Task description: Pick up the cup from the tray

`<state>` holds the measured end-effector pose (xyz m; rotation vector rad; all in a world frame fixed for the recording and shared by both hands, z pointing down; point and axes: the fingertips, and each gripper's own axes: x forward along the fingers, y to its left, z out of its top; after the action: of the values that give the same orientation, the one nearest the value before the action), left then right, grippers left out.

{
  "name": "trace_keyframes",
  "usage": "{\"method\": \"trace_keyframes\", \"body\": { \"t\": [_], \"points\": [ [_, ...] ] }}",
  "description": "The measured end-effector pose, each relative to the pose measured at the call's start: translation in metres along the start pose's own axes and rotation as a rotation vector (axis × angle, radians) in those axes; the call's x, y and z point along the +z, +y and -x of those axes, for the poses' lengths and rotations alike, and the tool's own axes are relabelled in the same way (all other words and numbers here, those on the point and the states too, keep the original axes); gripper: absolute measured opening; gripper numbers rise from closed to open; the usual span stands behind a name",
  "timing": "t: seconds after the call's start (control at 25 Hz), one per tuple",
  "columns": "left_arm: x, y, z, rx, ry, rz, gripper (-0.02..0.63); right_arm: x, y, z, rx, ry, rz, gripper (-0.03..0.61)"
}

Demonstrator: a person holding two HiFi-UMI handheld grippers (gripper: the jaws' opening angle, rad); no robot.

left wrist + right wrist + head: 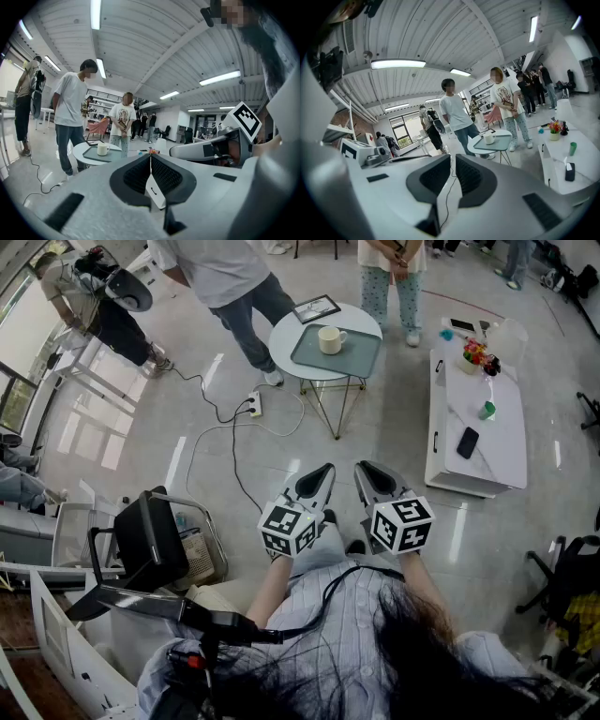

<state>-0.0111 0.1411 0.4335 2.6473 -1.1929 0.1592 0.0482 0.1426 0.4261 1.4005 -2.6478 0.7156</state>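
Note:
A cream cup point(330, 339) stands on a grey-green tray point(356, 357) on a small round white table point(286, 334), far ahead of me across the floor. My left gripper point(323, 470) and right gripper point(366, 468) are held side by side close to my body, well short of the table. Both are shut with nothing between their jaws. The left gripper view has the cup point(102, 149) on its tray point(91, 153) to the left of my left gripper's point(150, 155) closed tips. In the right gripper view the cup point(489, 138) sits beyond and right of my right gripper's point(453, 157) tips.
Two people stand right behind the round table, one point(230, 277) at its left and one point(392, 277) at its back. A power strip point(253, 406) and cables lie on the floor before it. A long white low table point(487, 442) with a phone point(467, 442) and flowers point(476, 354) is to the right. A black chair point(150, 540) stands at my left.

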Motion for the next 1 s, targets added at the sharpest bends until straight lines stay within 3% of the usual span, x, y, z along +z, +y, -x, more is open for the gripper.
{"method": "trace_keyframes", "body": {
  "t": [1.0],
  "points": [
    [-0.005, 0.005, 0.007, 0.046, 0.026, 0.03, 0.015, -0.007, 0.005, 0.003, 0.033, 0.007, -0.046, 0.055]
  ]
}}
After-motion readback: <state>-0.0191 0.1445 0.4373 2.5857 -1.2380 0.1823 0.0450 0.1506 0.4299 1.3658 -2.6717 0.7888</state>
